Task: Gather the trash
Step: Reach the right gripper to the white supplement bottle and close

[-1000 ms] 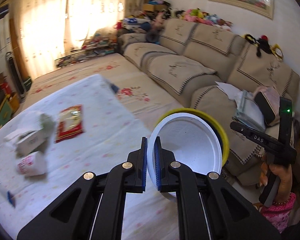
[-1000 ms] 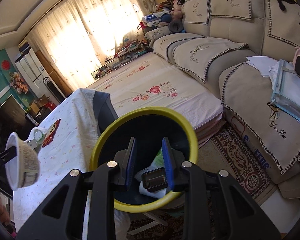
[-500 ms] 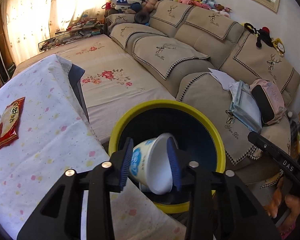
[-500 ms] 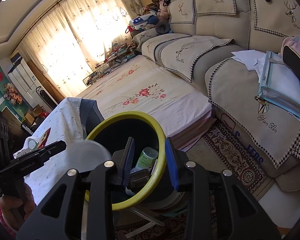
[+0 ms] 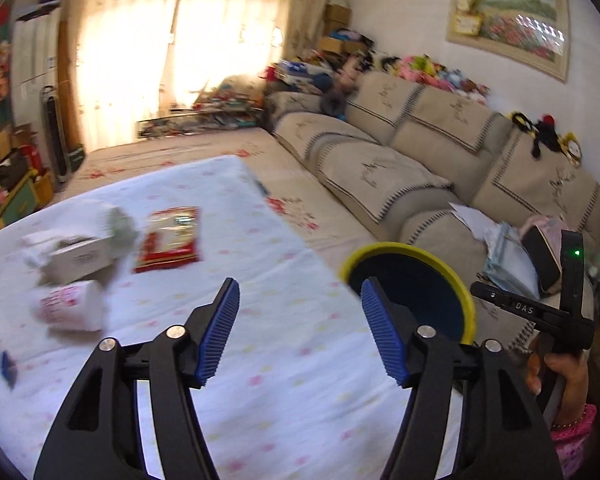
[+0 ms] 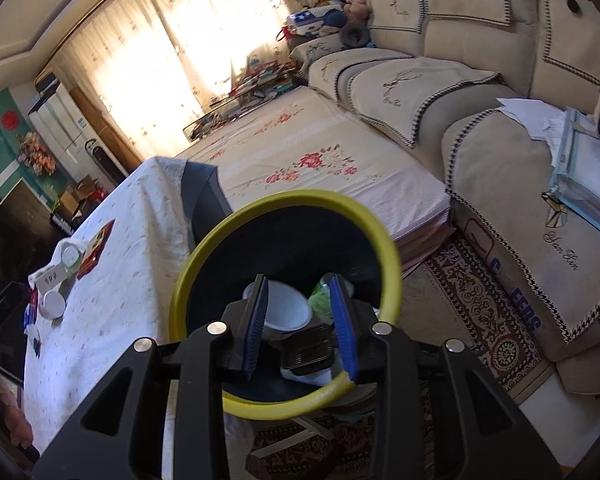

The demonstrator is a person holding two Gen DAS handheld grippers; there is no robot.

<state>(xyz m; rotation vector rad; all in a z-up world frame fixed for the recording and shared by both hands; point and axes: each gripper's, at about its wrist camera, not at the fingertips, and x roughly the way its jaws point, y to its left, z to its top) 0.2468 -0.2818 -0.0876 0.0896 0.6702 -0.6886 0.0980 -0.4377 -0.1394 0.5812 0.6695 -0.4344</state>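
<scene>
Jaws of our left gripper (image 5: 300, 328) had just been opening and stood wide apart, nothing between them, over the white dotted tablecloth (image 5: 283, 360). Left wrist view was blurred. Ahead of that gripper we counted three trash items left on the cloth: one red snack packet (image 5: 167, 240), one white carton (image 5: 79, 260) and one white cup with red print (image 5: 71, 308), print unreadable. One small blue scrap (image 5: 8, 366) lay at the cloth's near left edge.

Our right gripper (image 6: 300, 326) held the yellow-rimmed bin (image 6: 384, 248) by its near rim, pads partly closed on that rim. Bin sat just beside the table's edge. Inside it we saw one white cup (image 6: 283, 308), mouth up, one green-labelled item (image 6: 320, 300) and one dark tray (image 6: 308, 352). In the left view the right tool's arm read "DAS" (image 5: 524, 308), with one green light (image 5: 576, 253) lit. Sofa cover (image 6: 556, 240) showed script like "Yan Bin".
</scene>
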